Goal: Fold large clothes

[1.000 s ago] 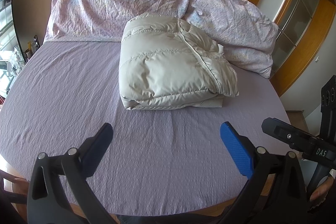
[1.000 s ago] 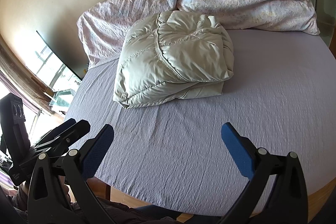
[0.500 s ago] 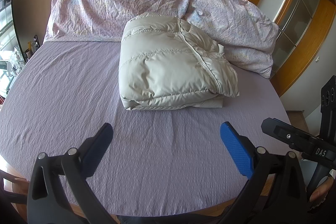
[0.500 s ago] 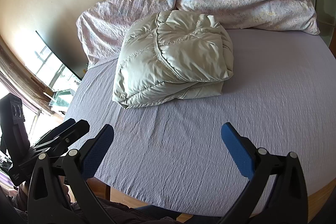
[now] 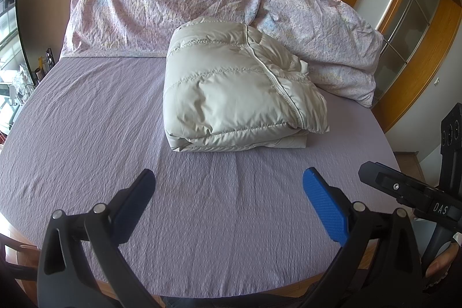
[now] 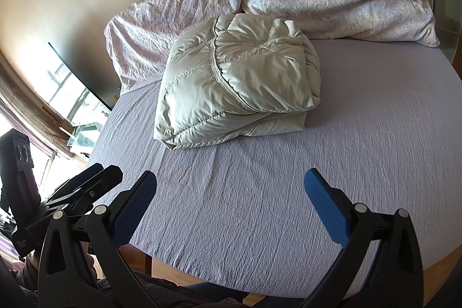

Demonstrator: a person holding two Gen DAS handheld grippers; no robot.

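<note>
Puffer jacket sits folded into a compact bundle on the bed. Left tongs and right tongs spread wide, empty. Folding looks finished.

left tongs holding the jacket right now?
No, the left tongs stand open over the bare sheet, apart from the folded jacket.
</note>
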